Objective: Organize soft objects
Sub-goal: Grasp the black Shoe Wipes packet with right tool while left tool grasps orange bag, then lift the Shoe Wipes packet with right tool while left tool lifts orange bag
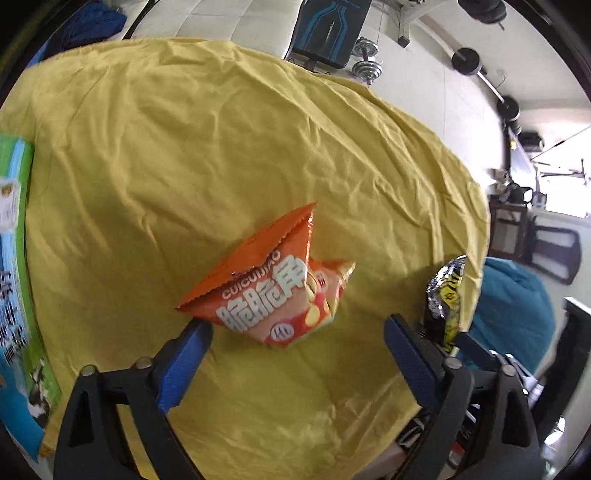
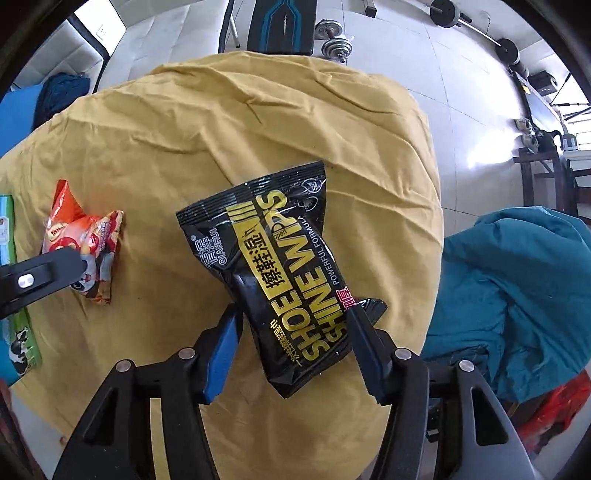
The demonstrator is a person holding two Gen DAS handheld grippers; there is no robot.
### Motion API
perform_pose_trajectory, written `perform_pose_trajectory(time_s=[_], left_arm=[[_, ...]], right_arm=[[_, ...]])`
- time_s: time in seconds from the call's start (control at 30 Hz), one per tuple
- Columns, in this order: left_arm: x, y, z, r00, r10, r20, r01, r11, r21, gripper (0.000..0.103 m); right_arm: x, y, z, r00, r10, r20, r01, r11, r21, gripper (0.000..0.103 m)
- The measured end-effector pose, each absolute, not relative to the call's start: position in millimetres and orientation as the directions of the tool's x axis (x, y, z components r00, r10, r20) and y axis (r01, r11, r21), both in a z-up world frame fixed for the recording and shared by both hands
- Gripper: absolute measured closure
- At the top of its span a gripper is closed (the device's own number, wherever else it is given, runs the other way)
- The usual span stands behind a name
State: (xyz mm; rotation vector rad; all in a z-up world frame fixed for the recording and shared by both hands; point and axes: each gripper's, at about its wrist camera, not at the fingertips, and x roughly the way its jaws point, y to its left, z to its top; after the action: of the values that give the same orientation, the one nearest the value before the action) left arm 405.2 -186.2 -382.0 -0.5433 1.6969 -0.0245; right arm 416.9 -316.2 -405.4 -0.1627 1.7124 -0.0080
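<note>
An orange snack bag (image 1: pixel 275 286) lies on the yellow cloth (image 1: pixel 184 155), just ahead of my open left gripper (image 1: pixel 297 332), between its blue pads and touching neither. It also shows in the right wrist view (image 2: pixel 86 240). A black shoe-wipes pack (image 2: pixel 284 273) sits between the pads of my right gripper (image 2: pixel 291 328), whose jaws stand close against its sides. The pack's edge shows in the left wrist view (image 1: pixel 445 291). The left gripper's finger (image 2: pixel 44 275) shows at the left of the right wrist view.
A green and blue carton (image 1: pixel 14 266) lies at the cloth's left edge. A teal beanbag (image 2: pixel 517 295) sits right of the table. Dumbbells (image 2: pixel 334 40) and a black bench (image 2: pixel 282 26) are on the tiled floor beyond.
</note>
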Motion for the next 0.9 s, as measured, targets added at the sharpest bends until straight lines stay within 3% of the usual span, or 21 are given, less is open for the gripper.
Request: perform_pose_trajectory(time_s=[0.07,0.17,0.33,0.5,0.63,0.77,0.9], left_arm=[[411,-194,-388,-0.114,-0.328,-0.938,-0.308,0.909,-0.28,0.039],[413,-198,-399,-0.154,-0.283,-0.947,-0.267,0.934,-0.236,0.057],[408,-192,-407,-0.158,-0.247,-0.956,-0.201,0.956,-0.214,0.063],[402,-191,-401,-0.153,-0.171,-0.973,-0.055,0.985,-0.165,0.064],[400,-189,-399,-0.163,-0.126,-0.979,0.048,0.99,-0.135,0.059],[401,-173,-401,-0.187,-0.211,-0.959,-0.028,0.977,-0.209,0.049],[407,-152,-404,-0.163,-0.305,-0.938,-0.146,0.948,-0.283,0.047]], right_arm=[[420,-319,-402,-0.139,-0.098,-0.985,-0.11,0.99,-0.083,0.041],[427,-319,-398,-0.131,-0.084,-0.988,-0.132,0.989,-0.066,0.032],[430,-312,-403,-0.122,-0.145,-0.982,-0.199,0.973,-0.118,0.032],[442,-305,-427,-0.162,-0.132,-0.978,-0.236,0.967,-0.092,0.029],[453,-302,-438,-0.195,-0.037,-0.98,-0.188,0.982,0.0,0.029],[456,-291,-448,-0.209,-0.041,-0.977,-0.18,0.984,-0.002,0.029],[454,-281,-456,-0.185,-0.116,-0.976,-0.201,0.977,-0.078,0.029]])
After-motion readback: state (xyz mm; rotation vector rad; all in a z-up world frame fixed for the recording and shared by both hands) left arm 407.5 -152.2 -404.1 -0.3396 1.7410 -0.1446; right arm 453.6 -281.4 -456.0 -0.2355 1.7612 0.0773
